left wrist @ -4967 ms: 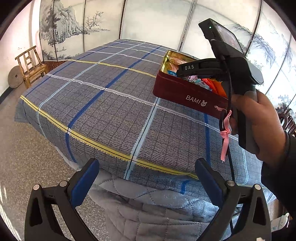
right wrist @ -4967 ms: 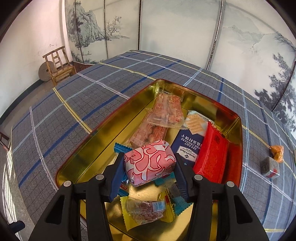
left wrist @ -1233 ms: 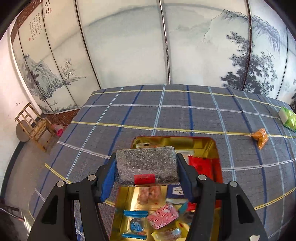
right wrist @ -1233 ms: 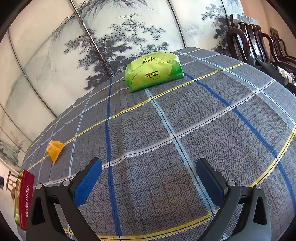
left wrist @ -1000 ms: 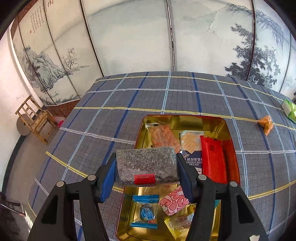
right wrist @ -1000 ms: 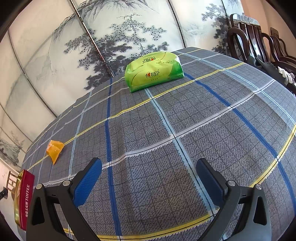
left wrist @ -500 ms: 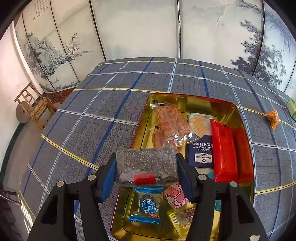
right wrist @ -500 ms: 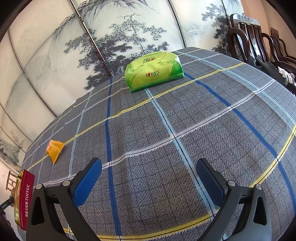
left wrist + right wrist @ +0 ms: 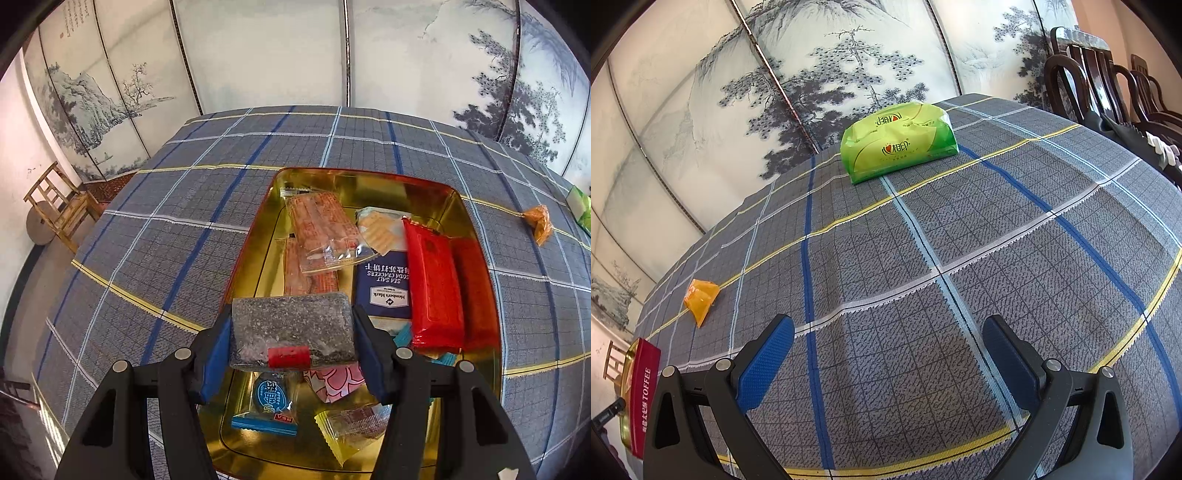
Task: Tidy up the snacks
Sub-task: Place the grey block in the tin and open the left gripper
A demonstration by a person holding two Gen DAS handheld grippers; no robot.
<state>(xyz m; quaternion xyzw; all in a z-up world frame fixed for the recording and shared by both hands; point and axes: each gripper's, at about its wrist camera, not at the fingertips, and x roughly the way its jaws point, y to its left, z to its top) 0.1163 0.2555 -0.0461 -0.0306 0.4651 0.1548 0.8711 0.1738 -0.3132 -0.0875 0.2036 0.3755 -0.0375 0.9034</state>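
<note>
My left gripper is shut on a dark speckled snack bar with a red label, held above the near end of a gold tin. Inside the tin lie several snacks: a red packet, a blue cracker pack, clear biscuit packs, a blue sweet and a pink wrapper. An orange packet lies on the cloth to the tin's right. In the right wrist view my right gripper hangs open over bare cloth, with that orange packet far left.
A green tissue pack rests at the back of the checked blue tablecloth. The tin's red side shows at the left edge. Dark wooden chairs stand at the right, a small wooden chair on the floor at the left.
My left gripper has sunk toward the tin with the snack bar still in it, so the tin looks larger and nearer. The right gripper has kept still.
</note>
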